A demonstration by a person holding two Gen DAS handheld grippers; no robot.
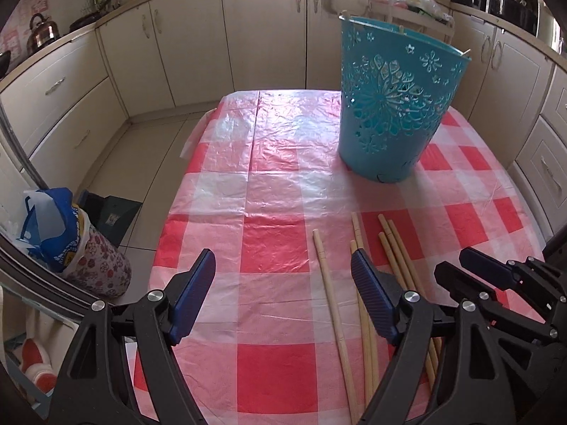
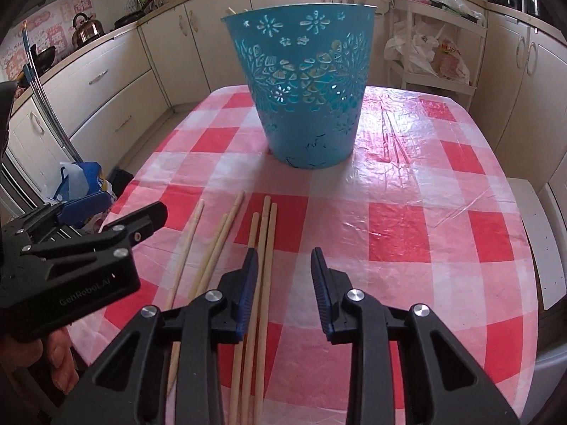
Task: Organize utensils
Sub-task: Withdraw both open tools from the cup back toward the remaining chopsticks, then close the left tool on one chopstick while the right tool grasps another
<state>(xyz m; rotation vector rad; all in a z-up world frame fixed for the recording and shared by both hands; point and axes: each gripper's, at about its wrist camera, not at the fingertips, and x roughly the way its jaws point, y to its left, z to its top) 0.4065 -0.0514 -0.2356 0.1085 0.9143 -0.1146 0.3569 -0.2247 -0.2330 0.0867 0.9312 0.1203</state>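
Basket behind, chopsticks in front.
I see the basket [image 2: 301, 99] on the table [image 2: 443, 212], chopsticks [image 2: 264, 248] lying before it.

Two wrist views, side by side, looking forward over the same desk

The left wrist camera sits low above the near edge of the desk [image 1: 276, 177], facing across it toward the cabinets, with the teal basket [image 1: 393, 106] off to its right. The right wrist camera sits just beside it, facing the same way, with the basket nearly straight ahead. Both share the basket, the chopsticks [image 2: 262, 248] close below, and each shows the other gripper at its edge.
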